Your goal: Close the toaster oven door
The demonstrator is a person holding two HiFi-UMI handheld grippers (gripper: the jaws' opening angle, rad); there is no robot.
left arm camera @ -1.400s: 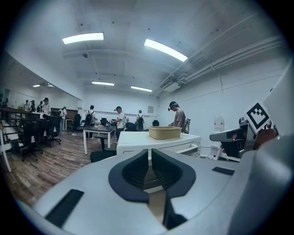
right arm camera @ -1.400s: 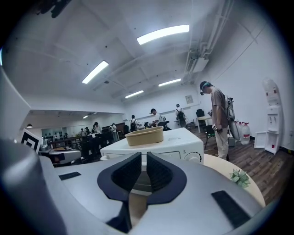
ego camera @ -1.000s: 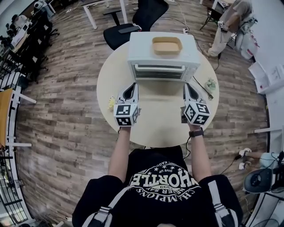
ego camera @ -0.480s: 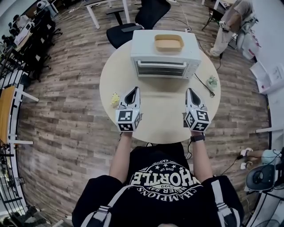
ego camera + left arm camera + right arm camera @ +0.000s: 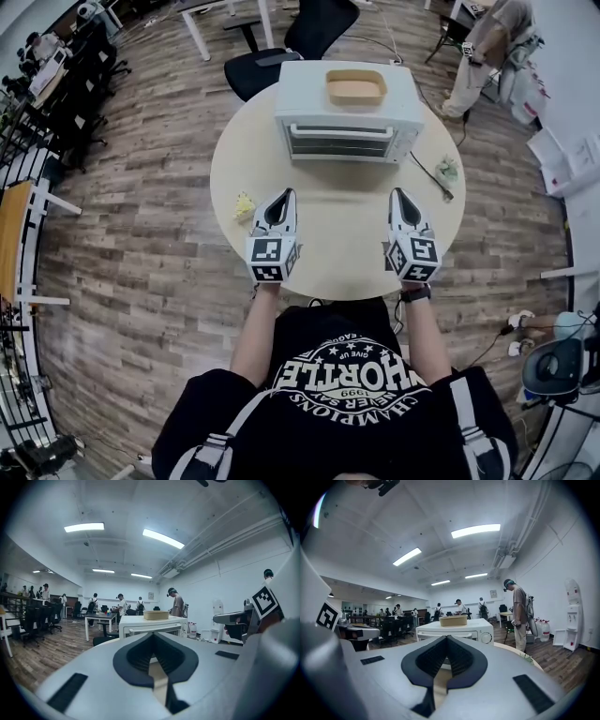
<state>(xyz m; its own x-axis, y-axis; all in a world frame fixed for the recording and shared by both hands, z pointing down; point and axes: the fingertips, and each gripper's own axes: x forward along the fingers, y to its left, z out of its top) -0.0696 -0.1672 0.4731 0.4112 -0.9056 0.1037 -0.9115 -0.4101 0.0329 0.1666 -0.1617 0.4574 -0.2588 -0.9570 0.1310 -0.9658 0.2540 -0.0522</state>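
The round desk [image 5: 337, 234] fills the middle of my head view, and the toaster oven [image 5: 342, 112] sits at its 12 o'clock edge, front turned toward me, so both tools can come at it head-on. Its door [image 5: 339, 145] stands upright and flush against the front, with the handle [image 5: 339, 133] running across its top, so I judge the closing is already done and nothing is left to push. That fits how I hold the tools. The left gripper [image 5: 284, 195] is at about 7 o'clock on the desk and the right gripper [image 5: 401, 195] at about 5 o'clock. Both point at the oven but are well apart from it, jaws clenched on nothing, since a push needs no grasp. A shallow tan tray [image 5: 355, 87] rests on the oven's roof, clear of the door's swing. A small yellow scrap [image 5: 244, 203] lies near 9 o'clock and a green item [image 5: 447, 172] near 3 o'clock, both out of the way.
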